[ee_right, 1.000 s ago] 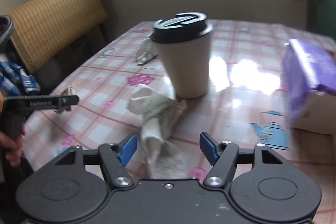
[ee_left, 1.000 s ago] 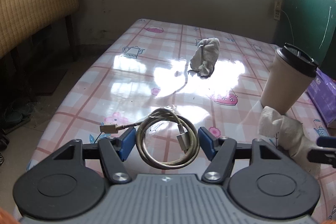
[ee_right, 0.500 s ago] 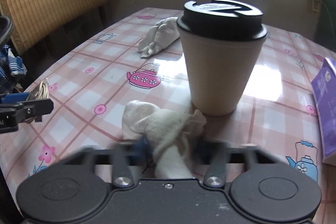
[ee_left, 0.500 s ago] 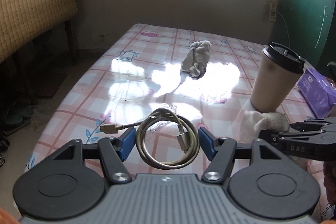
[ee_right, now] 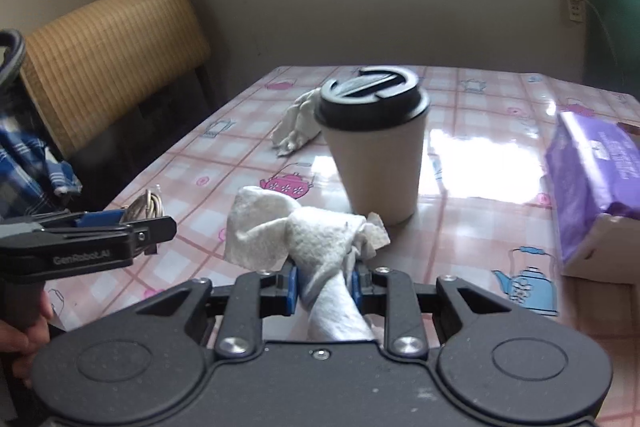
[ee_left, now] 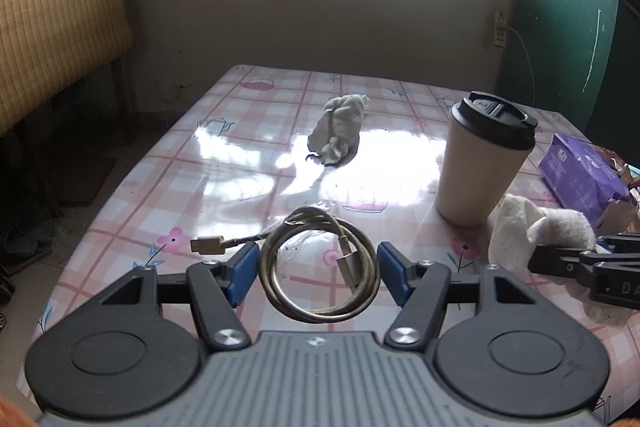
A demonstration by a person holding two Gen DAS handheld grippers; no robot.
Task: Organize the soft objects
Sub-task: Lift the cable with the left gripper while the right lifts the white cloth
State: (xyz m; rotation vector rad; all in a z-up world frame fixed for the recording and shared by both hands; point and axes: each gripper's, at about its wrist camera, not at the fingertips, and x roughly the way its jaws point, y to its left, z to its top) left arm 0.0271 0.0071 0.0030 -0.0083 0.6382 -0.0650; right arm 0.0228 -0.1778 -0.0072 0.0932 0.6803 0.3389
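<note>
A coiled gold cable (ee_left: 352, 263) hangs between the blue pads of my left gripper (ee_left: 316, 273), which is shut on it a little above the checked table (ee_left: 224, 163). My right gripper (ee_right: 324, 287) has a crumpled white cloth (ee_right: 316, 239) pinched between its pads, and its jaws are still closing on it. That cloth bunches up just in front of a paper cup (ee_right: 380, 163) with a black lid. A second crumpled cloth (ee_left: 340, 131) lies farther back on the table, left of the cup (ee_left: 484, 163).
A purple packet (ee_right: 592, 171) lies on a box at the table's right side. A woven chair back (ee_left: 52, 35) stands off the table's left edge. The left gripper (ee_right: 160, 227) sits left of the held cloth, with a hand under it.
My right gripper went from wide open around the white cloth to pinched on it, and the cloth now stands raised. The left view has pulled back slightly, cable still held.
</note>
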